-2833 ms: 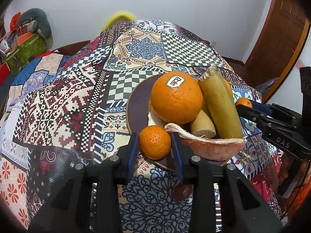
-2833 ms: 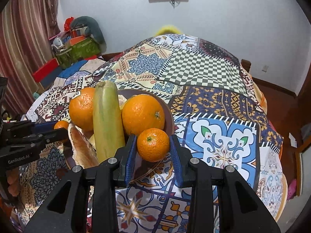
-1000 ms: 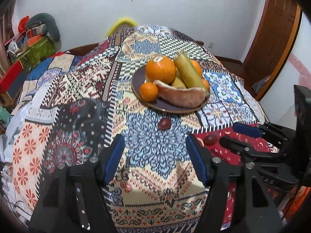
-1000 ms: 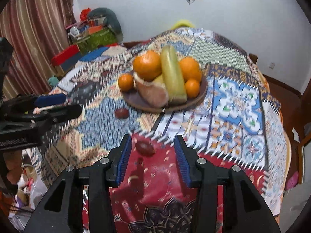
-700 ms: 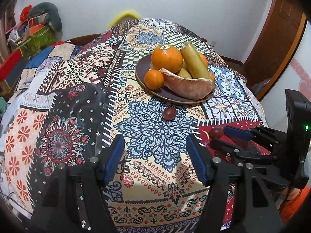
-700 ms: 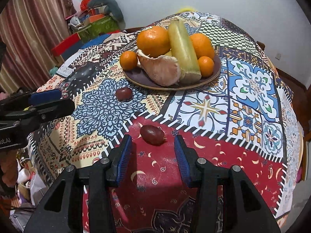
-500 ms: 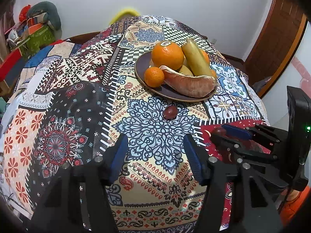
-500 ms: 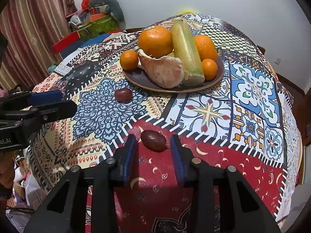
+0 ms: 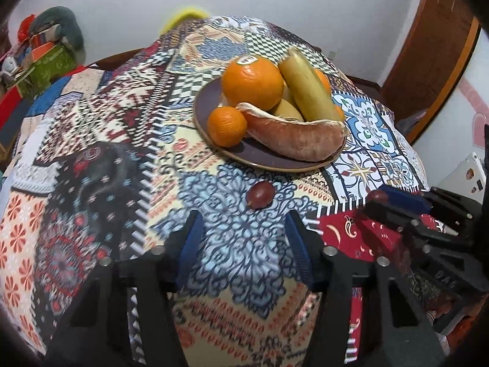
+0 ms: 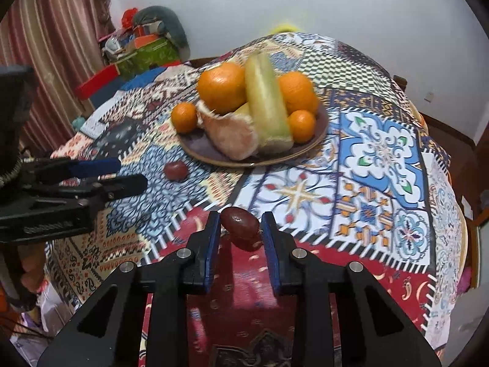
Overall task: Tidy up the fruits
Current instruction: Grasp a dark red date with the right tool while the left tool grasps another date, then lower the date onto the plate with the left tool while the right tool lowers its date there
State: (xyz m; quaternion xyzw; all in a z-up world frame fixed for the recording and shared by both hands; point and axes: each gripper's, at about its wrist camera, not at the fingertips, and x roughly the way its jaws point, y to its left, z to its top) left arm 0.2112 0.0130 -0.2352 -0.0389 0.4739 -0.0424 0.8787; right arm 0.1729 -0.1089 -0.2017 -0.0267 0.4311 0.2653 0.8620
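A brown plate [image 9: 211, 104] [image 10: 321, 128] on the patchwork tablecloth holds oranges, a yellow-green gourd and a peeled pomelo piece. Two dark red dates lie on the cloth in front of it. My right gripper [image 10: 240, 229] stands around the near date [image 10: 241, 227], its blue pads close on both sides; I cannot tell whether they touch it. This date shows at the right gripper's tip in the left wrist view [image 9: 377, 196]. My left gripper [image 9: 243, 229] is open and empty, just short of the other date [image 9: 260, 194] [image 10: 176, 170].
The patchwork cloth [image 9: 91, 159] falls away at the table's near edge. Boxes and bags [image 10: 143, 49] are piled at the wall on the left. A wooden door [image 9: 428, 46] stands at the right.
Both grippers have moved forward toward the dates. The right jaws have narrowed around the near date. The left gripper has come nearer the other date, still open.
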